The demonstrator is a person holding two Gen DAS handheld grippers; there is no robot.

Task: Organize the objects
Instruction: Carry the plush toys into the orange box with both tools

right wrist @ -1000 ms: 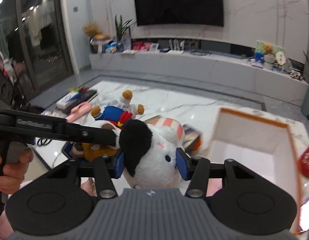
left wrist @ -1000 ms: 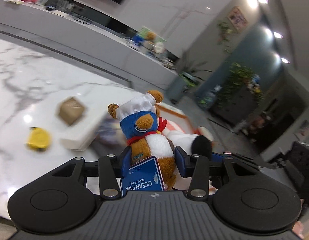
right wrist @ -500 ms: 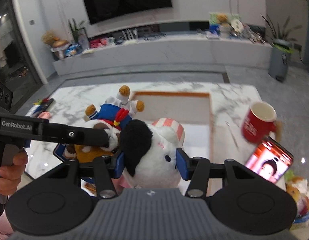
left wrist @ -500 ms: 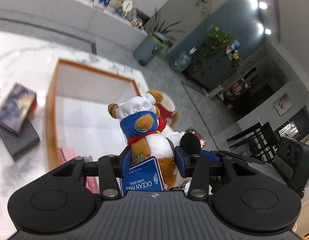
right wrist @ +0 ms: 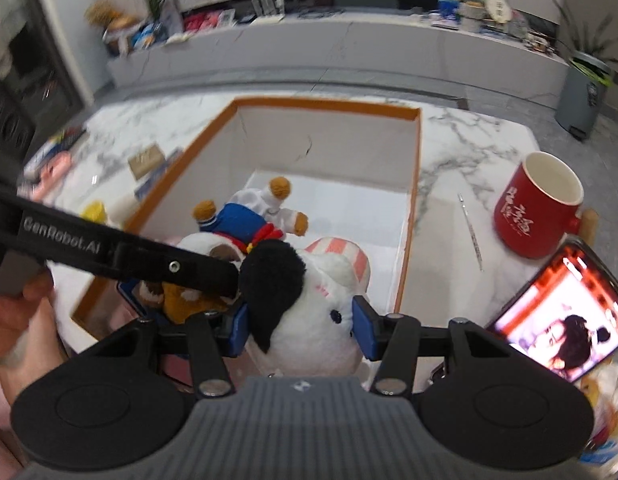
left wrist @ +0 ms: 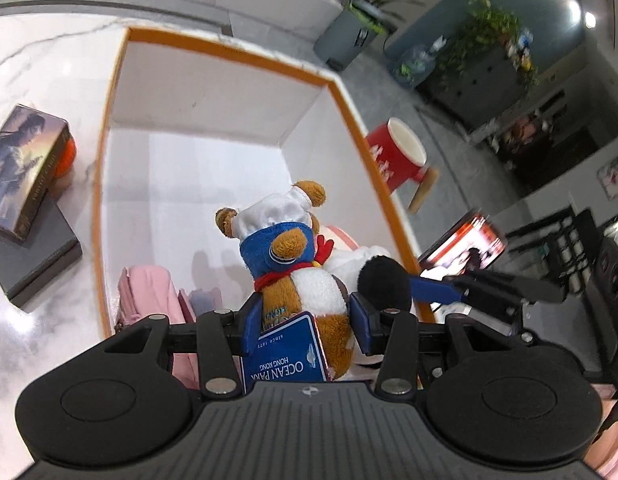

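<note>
My left gripper [left wrist: 305, 320] is shut on a brown plush bear [left wrist: 297, 268] in a blue sailor suit and white cap, with a blue "Ocean Park" tag hanging from it. My right gripper [right wrist: 299, 322] is shut on a white plush dog [right wrist: 309, 312] with a black ear and a pink striped hat. Both toys hang side by side over the near end of an open white box with an orange rim [left wrist: 349, 104] [right wrist: 417, 184]. A pink soft item [left wrist: 149, 292] lies inside the box at its near left corner.
A red mug [right wrist: 537, 208] [left wrist: 397, 156] and a lit phone [right wrist: 557, 316] [left wrist: 465, 244] sit right of the box on the marble table [right wrist: 461, 140]. A thin pen [right wrist: 471, 232] lies beside the mug. Stacked books [left wrist: 25, 184] lie left of the box. A hand [right wrist: 17, 320] holds the left gripper's handle.
Both grippers carried their toys across the table and lower, from beside the box to above its near end. The box now fills the middle of both views.
</note>
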